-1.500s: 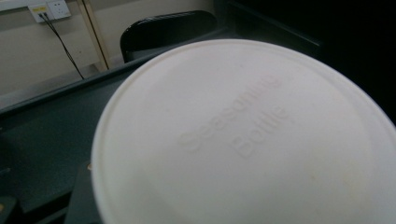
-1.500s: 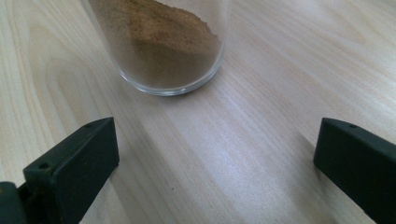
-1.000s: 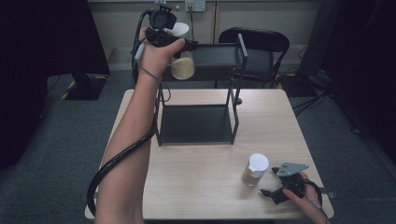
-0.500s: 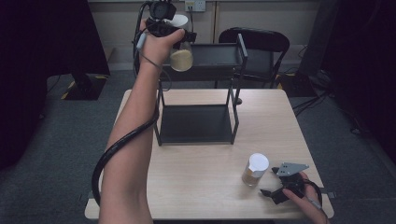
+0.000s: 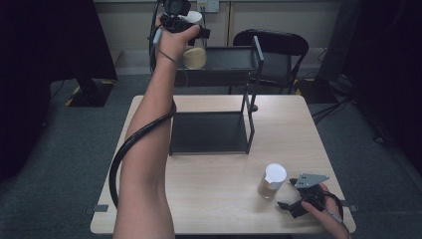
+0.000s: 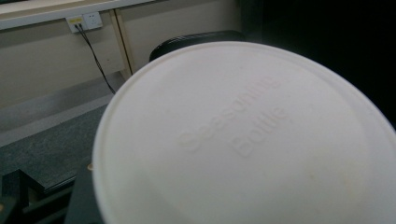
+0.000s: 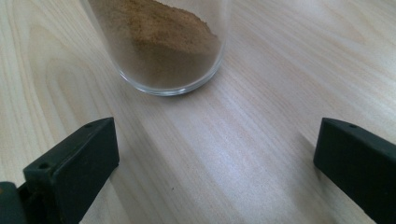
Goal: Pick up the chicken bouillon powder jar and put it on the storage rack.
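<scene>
I see wooden table (image 5: 219, 199) with black two-tier rack (image 5: 214, 132) on its far half. My left arm stretched forward and up; left gripper (image 5: 185, 26) clamped on white-lidded jar (image 5: 194, 56) of pale powder, held just above left end of rack's top shelf (image 5: 226, 59). Lid (image 6: 247, 140) reads "Seasoning Bottle". Right gripper (image 5: 293, 205) rests on table near right corner, jaws wide apart, empty. Second jar (image 5: 271, 181), brown powder, white lid, stands upright just ahead of it, untouched.
</scene>
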A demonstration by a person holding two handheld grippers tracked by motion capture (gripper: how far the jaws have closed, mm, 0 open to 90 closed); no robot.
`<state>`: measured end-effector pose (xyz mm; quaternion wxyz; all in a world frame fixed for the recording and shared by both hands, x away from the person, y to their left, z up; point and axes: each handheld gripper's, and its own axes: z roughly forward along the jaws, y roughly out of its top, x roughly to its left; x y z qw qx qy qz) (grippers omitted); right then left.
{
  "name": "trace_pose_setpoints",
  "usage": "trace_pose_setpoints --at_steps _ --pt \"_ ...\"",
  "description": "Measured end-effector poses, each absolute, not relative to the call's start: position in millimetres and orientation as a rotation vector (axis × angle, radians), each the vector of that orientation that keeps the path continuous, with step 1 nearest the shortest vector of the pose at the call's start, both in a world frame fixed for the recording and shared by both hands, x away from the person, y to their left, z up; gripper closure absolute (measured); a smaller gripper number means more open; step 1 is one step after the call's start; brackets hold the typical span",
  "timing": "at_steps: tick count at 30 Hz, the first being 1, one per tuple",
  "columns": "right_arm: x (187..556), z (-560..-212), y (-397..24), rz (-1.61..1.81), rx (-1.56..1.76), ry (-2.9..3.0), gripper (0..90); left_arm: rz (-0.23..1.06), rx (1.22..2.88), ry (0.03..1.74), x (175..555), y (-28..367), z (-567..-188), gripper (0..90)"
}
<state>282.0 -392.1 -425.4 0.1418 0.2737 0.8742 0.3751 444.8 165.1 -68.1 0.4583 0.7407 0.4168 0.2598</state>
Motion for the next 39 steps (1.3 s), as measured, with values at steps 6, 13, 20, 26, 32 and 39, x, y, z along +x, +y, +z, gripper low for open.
trace_pose_setpoints --at_steps 6,13,20,26,32,39 --pt "282.1 -425.4 -392.2 1.083 0.790 2.523 0.0 0.648 1.819 1.037 452.4 163.0 -73.9 35.8" --pt "282.0 -425.4 -392.1 1.082 0.790 2.523 0.0 0.659 1.806 1.052 455.4 160.7 -79.1 35.8" --pt "282.0 -425.3 -392.2 1.083 0.790 2.524 0.0 0.704 1.798 1.026 452.9 153.2 -86.4 35.6" --pt "282.0 -425.4 -392.1 1.082 0.790 2.523 0.0 0.712 1.782 1.026 452.1 154.0 -91.3 35.4" --pt "282.1 -425.3 -392.2 1.083 0.790 2.524 0.0 0.698 1.774 1.046 452.3 154.0 -91.3 34.3" --pt "282.1 -425.3 -392.2 1.082 0.789 2.524 0.0 0.687 1.763 1.066 450.7 150.6 -94.2 11.1"
